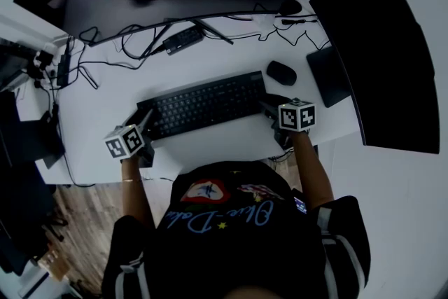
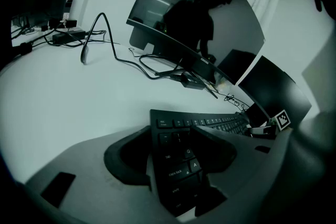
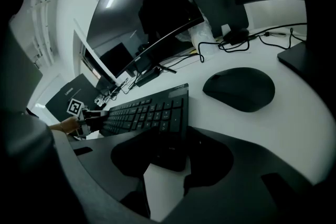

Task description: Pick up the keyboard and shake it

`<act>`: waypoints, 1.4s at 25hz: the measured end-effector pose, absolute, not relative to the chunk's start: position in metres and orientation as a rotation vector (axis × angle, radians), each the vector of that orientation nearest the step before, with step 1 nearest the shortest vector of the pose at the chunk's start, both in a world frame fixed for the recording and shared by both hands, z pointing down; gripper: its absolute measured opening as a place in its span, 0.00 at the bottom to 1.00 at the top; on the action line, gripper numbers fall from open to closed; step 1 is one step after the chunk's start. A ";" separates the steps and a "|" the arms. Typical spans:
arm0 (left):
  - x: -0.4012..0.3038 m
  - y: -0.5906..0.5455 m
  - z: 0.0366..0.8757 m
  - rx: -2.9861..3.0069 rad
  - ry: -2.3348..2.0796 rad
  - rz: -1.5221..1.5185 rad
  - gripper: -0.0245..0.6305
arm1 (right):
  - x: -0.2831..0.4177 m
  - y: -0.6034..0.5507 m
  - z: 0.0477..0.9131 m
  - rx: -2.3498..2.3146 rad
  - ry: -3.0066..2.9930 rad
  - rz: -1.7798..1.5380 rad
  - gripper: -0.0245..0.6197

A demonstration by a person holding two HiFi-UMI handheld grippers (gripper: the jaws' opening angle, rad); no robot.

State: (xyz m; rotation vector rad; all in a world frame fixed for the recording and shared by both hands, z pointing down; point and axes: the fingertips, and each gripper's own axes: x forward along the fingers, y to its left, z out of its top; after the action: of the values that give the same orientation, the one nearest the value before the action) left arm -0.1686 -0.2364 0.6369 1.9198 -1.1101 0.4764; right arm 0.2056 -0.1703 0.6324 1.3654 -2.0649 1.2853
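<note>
Keyboard (image 1: 203,105) was lying flat on the white counter (image 1: 210,147) in the head view. The left gripper (image 1: 145,124) was at its left end, and the right gripper (image 1: 269,108) at its right end, near the mouse (image 1: 281,72). Left gripper view: jaws looked clamped on that left end, one over the keys. Right gripper view: jaws spread round the near right corner, not clearly pressing yet. So nothing was lifted; the pickup and the shake were both still to do, I'd say.
</note>
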 end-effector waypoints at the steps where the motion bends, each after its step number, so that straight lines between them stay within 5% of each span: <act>1: -0.169 -0.237 0.637 1.923 -1.115 0.482 0.38 | 0.206 -0.170 0.632 1.367 -2.064 1.282 0.28; 15: -0.183 -0.233 0.603 2.017 -1.248 0.484 0.37 | 0.193 -0.161 0.618 1.430 -2.166 1.206 0.28; 35: -0.190 -0.259 0.444 2.433 -1.420 0.085 0.36 | 0.186 -0.194 0.467 1.629 -2.536 0.547 0.28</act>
State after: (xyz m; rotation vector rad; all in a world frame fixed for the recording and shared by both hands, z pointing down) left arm -0.1905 -0.2591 0.4438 2.4325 -1.4202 0.0847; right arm 0.1862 -0.1943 0.4672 1.6286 -2.5359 0.5467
